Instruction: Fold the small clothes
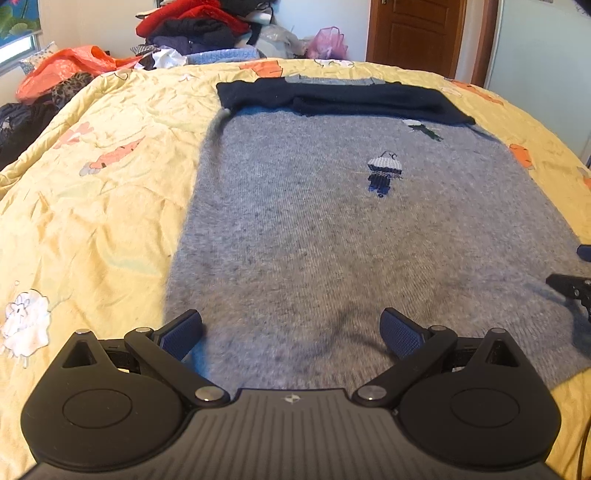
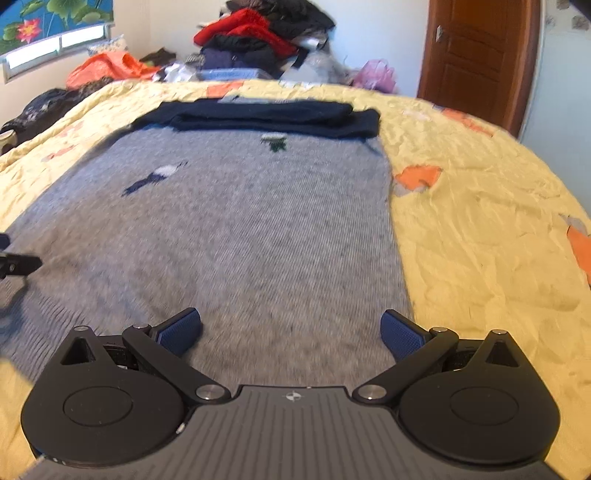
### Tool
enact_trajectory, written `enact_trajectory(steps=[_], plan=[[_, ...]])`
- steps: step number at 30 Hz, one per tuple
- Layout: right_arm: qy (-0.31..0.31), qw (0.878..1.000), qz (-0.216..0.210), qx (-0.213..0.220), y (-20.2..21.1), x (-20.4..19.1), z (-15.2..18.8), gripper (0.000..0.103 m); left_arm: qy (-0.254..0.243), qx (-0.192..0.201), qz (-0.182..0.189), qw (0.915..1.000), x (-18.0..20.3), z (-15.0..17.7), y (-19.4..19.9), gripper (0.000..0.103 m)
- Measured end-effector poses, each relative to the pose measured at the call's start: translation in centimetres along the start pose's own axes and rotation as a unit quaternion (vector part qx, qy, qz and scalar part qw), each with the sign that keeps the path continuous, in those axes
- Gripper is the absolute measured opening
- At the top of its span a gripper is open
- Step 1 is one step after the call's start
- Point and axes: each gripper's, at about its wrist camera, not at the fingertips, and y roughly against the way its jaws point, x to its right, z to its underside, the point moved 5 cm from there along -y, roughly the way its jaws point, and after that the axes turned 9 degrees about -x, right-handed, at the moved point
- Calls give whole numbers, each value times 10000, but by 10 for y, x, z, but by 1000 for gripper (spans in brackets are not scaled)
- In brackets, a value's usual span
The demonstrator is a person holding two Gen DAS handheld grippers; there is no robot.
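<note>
Right now your grey knit sweater (image 1: 314,229) lies flat on the yellow patterned bedspread (image 1: 92,206), its body spread wide and its two navy sleeves (image 1: 332,98) folded across the chest at the far end, one lying over the other. Small knitted motifs sit on the front, a blue-and-white figure (image 1: 384,171) near the middle and a green-and-white one (image 1: 423,129) closer to the sleeves. Your left gripper (image 1: 291,332) hovers over the near hem on the sweater's left part, its blue-padded fingers (image 1: 183,332) spread wide with only grey knit showing between them, nothing pinched. Your right gripper (image 2: 291,332) sits over the near hem by the sweater's right edge, jaws likewise spread apart and gripping nothing; its right pad (image 2: 400,338) lines up just about with the garment's side edge, where the bedspread begins. Whether either one touches the fabric you cannot tell. Beyond the bed, a heap of red and dark clothes (image 1: 195,26) is piled against the wall, with an orange plastic bag (image 1: 66,70) to its left, a pink bag (image 1: 328,42) and a brown wooden door (image 1: 415,33) to the right
</note>
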Motion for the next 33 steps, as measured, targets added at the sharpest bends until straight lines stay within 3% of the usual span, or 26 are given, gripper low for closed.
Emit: enact_trajectory(steps=[7, 12, 15, 19, 22, 26, 29, 30, 33], plan=[[208, 9997, 30, -131, 11, -1, 14, 103, 46, -87, -269, 9996, -20, 11, 6, 103], [423, 9989, -13, -208, 17, 0, 17, 103, -529, -59, -482, 9974, -22, 24, 19, 103], [484, 9984, -96, -267, 30, 9, 16, 102, -450, -82, -496, 9977, -37, 29, 30, 103], [-10, 9985, -549, 9, 54, 43, 14, 103, 309, -281, 196, 9989, -62, 35, 33, 103], [-924, 9914, -892, -272, 55, 80, 17, 103, 1063, -496, 1115, 9868, -73, 39, 28, 103], [-2016, 9638, -1576, -748, 47, 111, 32, 103, 1652, -483, 1755, 9693, -82, 37, 28, 103], [-2370, 9462, -2033, -849, 50, 118, 37, 102, 1892, -590, 2189, 9554, -85, 36, 28, 101], [-2469, 9377, -2256, -945, 49, 118, 39, 102, 1902, -641, 2310, 9520, -85, 35, 27, 96], [-2525, 9176, -2826, -1199, 48, 108, 43, 102, 1740, -684, 2373, 9533, -80, 37, 29, 94]])
